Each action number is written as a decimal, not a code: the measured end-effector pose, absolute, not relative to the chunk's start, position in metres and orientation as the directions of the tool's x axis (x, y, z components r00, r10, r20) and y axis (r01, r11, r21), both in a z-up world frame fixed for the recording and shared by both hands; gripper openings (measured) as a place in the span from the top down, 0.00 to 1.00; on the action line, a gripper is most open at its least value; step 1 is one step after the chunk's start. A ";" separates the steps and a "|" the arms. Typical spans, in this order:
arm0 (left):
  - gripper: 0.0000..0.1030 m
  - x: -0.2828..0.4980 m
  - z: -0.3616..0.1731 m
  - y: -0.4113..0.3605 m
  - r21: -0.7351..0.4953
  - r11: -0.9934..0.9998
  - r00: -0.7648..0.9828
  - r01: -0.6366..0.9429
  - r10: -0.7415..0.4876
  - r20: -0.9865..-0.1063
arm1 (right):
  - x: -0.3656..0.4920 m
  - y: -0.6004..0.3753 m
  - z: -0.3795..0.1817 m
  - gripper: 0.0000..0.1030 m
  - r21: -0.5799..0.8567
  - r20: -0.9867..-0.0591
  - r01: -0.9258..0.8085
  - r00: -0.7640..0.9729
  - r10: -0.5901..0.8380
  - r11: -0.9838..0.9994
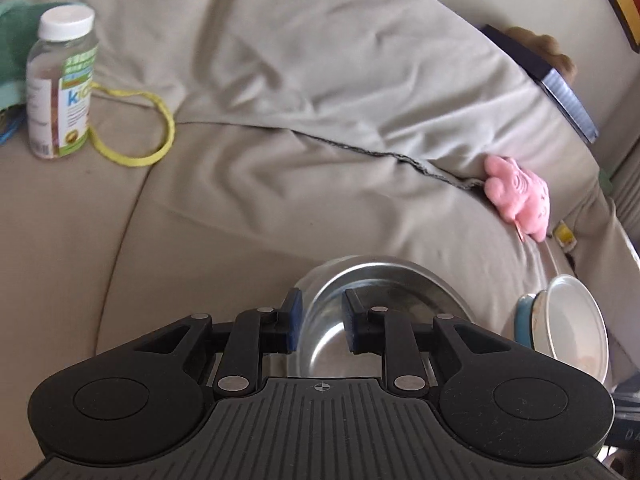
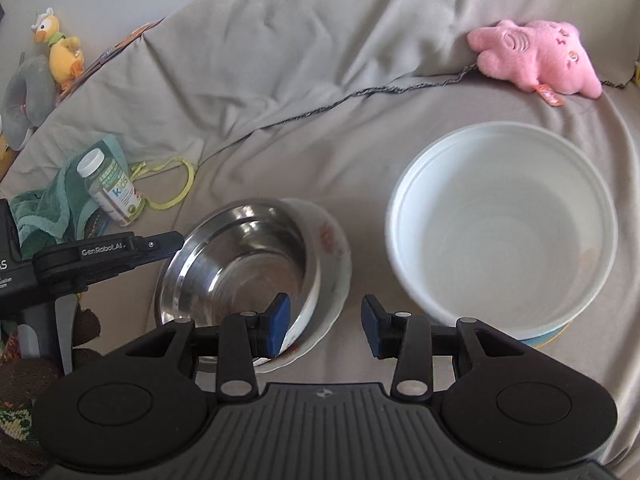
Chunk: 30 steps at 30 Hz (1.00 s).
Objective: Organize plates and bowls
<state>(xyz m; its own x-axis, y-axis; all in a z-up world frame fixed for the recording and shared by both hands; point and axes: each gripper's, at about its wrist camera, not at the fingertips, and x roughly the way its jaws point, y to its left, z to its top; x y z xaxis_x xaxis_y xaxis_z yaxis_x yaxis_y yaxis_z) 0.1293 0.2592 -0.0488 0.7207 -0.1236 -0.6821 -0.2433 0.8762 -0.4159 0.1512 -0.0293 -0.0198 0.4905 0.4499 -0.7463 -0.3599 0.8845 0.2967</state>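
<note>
While the left gripper (image 1: 319,322) reaches in low from the left side, its jaws straddle the near rim of the steel bowl (image 2: 240,264), one blue pad outside and one inside, a narrow gap between them; whether they pinch the rim I cannot tell. That steel bowl sits tilted inside a white patterned bowl (image 2: 332,264) on the grey sofa cover (image 2: 320,80). Over the cover just in front of the bowls hovers the right gripper (image 2: 325,325), level, jaws wide and holding nothing. A larger white bowl (image 2: 504,224) stands to the right on a blue-edged plate (image 2: 548,336). Nearby lie a pink plush toy (image 2: 536,58) and a vitamin bottle (image 2: 110,188).
</note>
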 end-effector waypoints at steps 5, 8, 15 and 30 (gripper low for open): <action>0.74 0.134 -0.063 0.267 -0.447 0.860 0.696 -0.247 -0.163 -0.699 | 0.144 -0.002 -0.041 0.61 0.313 -0.789 -0.359 0.417 0.451 0.880; 0.74 0.135 -0.067 0.260 -0.401 0.882 0.670 -0.247 -0.143 -0.728 | 0.146 0.001 -0.050 0.48 0.331 -0.791 -0.333 0.413 0.452 0.883; 0.68 0.144 -0.085 0.252 -0.337 0.905 0.584 -0.261 -0.130 -0.802 | 0.153 -0.002 -0.064 0.47 0.432 -0.788 -0.279 0.346 0.510 0.858; 0.55 0.156 -0.108 0.263 -0.475 0.825 0.533 -0.305 -0.265 -0.803 | 0.167 0.023 -0.094 0.41 0.489 -0.790 -0.246 0.281 0.545 0.837</action>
<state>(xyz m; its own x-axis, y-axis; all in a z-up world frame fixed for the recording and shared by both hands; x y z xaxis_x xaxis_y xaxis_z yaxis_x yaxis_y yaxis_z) 0.1556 0.2626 -0.1077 0.5334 -0.2655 -0.8031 -0.3047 0.8255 -0.4752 0.1671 0.0226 -0.0936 0.2808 0.5448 -0.7902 -0.2462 0.8366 0.4893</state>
